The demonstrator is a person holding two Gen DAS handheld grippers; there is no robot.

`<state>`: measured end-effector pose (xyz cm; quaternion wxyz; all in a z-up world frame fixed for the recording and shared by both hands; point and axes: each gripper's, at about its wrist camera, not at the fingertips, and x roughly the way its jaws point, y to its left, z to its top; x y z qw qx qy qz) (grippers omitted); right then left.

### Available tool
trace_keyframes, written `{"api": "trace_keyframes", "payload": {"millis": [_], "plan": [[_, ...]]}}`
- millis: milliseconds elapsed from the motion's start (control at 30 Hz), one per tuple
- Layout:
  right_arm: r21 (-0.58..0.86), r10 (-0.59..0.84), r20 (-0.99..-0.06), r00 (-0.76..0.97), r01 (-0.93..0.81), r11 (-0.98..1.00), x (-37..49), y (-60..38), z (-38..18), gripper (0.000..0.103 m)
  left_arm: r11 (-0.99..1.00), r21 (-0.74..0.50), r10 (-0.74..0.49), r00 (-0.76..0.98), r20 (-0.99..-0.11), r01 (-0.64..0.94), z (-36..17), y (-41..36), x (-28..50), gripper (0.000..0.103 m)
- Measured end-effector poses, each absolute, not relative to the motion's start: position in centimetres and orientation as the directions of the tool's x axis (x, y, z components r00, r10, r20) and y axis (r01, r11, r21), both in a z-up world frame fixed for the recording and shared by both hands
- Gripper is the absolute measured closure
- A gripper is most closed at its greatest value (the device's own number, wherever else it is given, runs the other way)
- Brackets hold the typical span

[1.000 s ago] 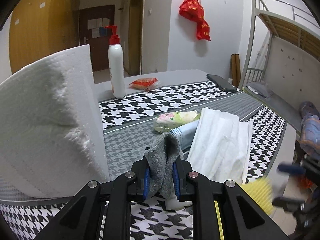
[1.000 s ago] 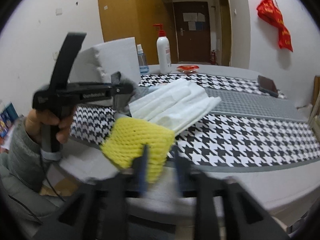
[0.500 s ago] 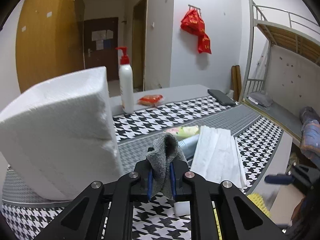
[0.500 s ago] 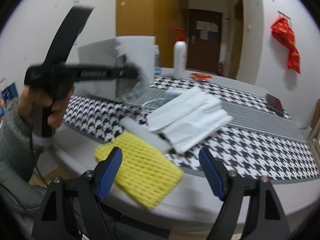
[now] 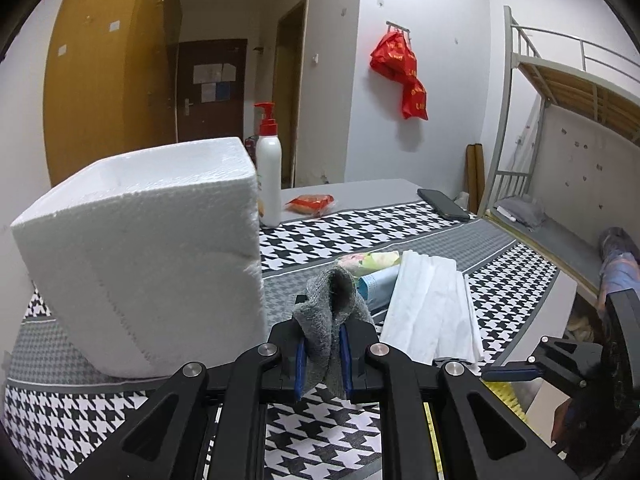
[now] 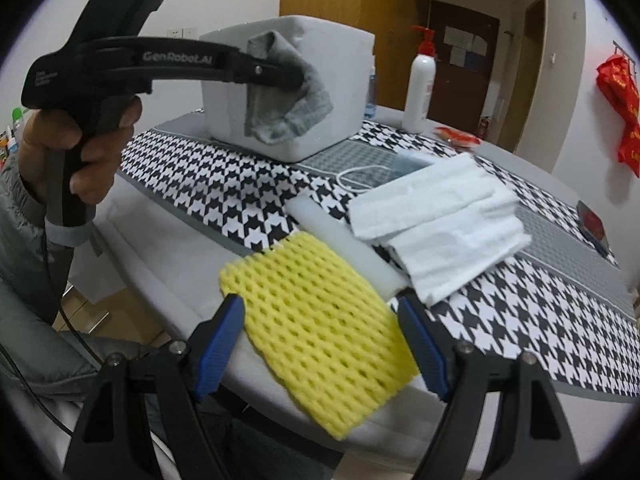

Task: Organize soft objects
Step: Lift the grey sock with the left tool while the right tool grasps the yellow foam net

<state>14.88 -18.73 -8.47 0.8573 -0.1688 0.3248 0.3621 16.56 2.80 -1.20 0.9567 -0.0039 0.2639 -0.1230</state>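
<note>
My left gripper point(image 5: 322, 354) is clamped on a grey sock point(image 5: 334, 308), blue fingers point(image 5: 301, 364) pinching it at centre-bottom of the left-wrist view; the sock bunches up above the pads. In the right-wrist view the same sock point(image 6: 286, 92) hangs from that gripper point(image 6: 276, 76) at upper left, in front of the white foam box point(image 6: 296, 80), w/ my left hand point(image 6: 76, 152) round the handle.

My right gripper point(image 6: 322, 344) is wide apart, nothing pinched, having just been opening. The yellow foam net point(image 6: 320, 344) lies flat on the tabletop point(image 6: 176, 248) near its edge, between the blue fingers point(image 6: 218, 340) but not pressed by them.

Just beyond the net, a white foam strip point(image 6: 344, 248), touching it. Right of centre, a stack of folded white cloths point(image 6: 436, 220) on the houndstooth cover; behind that, a blue face mask point(image 6: 408, 162). White pump bottle point(image 6: 418, 88) w/ red top stands upper right, just right of the box.
</note>
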Motion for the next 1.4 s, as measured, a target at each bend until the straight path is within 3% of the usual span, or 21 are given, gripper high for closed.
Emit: {"api": "trace_keyframes", "payload": {"millis": [200,467,700,800,1100,1400], "plan": [[-0.030,0.528,-0.680,0.509,-0.739,0.673,15.2,-18.8,-8.7,0.020,0.973,-0.085,-0.229,0.834,-0.501,0.216,-1.4,3.4,16.4,0.088],[-0.035,0.524,-0.695,0.492,-0.751,0.659,15.6,-18.3,-9.3,0.010,0.975,-0.096,-0.220,0.838,-0.499,0.198,-1.5,3.9,16.2,0.088],[-0.049,0.504,-0.702,0.503,-0.740,0.671,15.5,-18.3,-9.3,0.011,0.976,-0.101,-0.216,0.842,-0.494,0.191,-1.5,4.4,15.8,0.088],[-0.053,0.498,-0.700,0.512,-0.732,0.679,15.4,-18.7,-9.1,0.021,0.976,-0.103,-0.216,0.846,-0.487,0.190,-1.2,4.6,15.4,0.088],[-0.009,0.474,-0.695,0.540,-0.666,0.746,16.6,-21.0,-8.3,0.067,0.977,-0.103,-0.214,0.856,-0.470,0.188,-0.7,4.7,14.8,0.088],[0.053,0.508,-0.606,0.612,-0.606,0.793,16.3,-22.7,-5.5,0.072,0.974,-0.109,-0.227,0.865,-0.447,0.199,0.0,4.9,13.9,0.088]]}}
